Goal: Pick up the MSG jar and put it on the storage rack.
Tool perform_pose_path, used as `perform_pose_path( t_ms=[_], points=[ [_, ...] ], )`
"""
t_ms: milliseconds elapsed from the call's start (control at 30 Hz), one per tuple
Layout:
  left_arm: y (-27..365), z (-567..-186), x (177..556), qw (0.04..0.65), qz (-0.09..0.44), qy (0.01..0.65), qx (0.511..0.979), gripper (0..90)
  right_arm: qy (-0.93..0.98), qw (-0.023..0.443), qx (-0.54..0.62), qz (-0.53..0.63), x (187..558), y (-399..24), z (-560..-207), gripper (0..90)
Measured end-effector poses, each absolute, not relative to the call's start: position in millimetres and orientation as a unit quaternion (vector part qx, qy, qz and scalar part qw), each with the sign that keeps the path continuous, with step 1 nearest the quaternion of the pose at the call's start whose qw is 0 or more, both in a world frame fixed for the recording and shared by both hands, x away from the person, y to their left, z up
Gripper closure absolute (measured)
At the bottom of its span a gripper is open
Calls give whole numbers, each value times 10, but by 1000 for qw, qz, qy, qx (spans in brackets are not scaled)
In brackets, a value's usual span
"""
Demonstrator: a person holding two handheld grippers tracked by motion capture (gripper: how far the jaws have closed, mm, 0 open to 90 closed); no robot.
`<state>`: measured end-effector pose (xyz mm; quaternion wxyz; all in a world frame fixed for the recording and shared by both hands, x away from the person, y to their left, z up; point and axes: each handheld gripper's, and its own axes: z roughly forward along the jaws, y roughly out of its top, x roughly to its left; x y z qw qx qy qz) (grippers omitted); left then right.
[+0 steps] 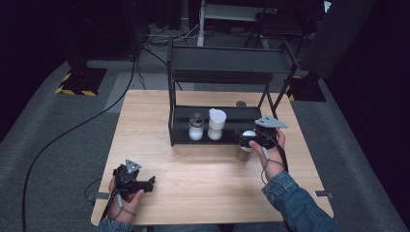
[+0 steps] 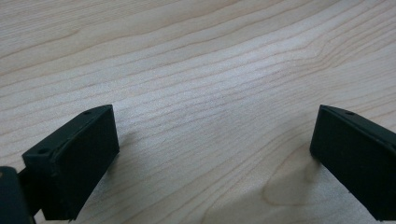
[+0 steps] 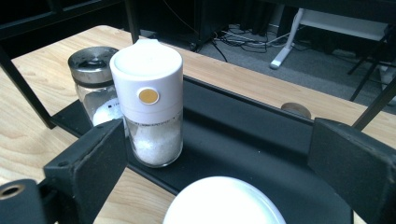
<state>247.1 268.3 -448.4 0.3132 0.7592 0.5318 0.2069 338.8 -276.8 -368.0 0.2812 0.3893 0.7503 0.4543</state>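
Table [image 1: 193,179]: I see a light wooden top over grey carpet, bare across its near middle.
Rack [image 1: 227,63]: a black two-level shelf stands on the far half of the table; its lower tray [image 3: 261,154] holds two jars.
Right gripper [image 1: 252,140]: I hold it at the right, just in front of the tray's near right corner; the jaws stand wide, one on each side of the white-lidded jar, and I see no pad pressing on it.
Left gripper [image 1: 145,184]: it rests low over the near left of the table, jaws spread wide with only wood grain between them.
White-capped grinder [image 3: 149,100]: upright on the tray, white grains inside, a gold dot on its cap.
White-lidded jar [image 1: 245,145]: on the table just off the tray's near edge, right of the grinder.
Steel-topped shaker [image 3: 93,81]: just left of the grinder, I cannot tell whether they touch.
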Motion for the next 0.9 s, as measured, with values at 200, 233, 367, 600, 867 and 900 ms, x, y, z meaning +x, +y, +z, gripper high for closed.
perform_pose_path(
  t_ms=[200, 233, 367, 600, 867, 900],
  points=[
    [2683, -4484, 2472, 313, 207, 532, 759, 11, 755, 278, 382, 455, 3381, -2838, -3715, 44],
    [2683, -4484, 2472, 313, 207, 532, 759, 11, 755, 277, 382, 455, 3379, -2849, -3725, 43],
    [2683, -4484, 2472, 313, 206, 532, 759, 11, 756, 274, 380, 457, 3376, -2894, -3771, 44],
    [2682, -4484, 2472, 313, 207, 532, 759, 11, 760, 271, 376, 456, 3358, -2942, -3851, 44],
    [2683, -4485, 2471, 313, 207, 532, 759, 11, 765, 265, 373, 454, 3352, -2985, -3961, 50],
    [2683, -4484, 2472, 313, 207, 532, 759, 11, 765, 263, 374, 454, 3355, -2992, -3973, 53]
  ],
)
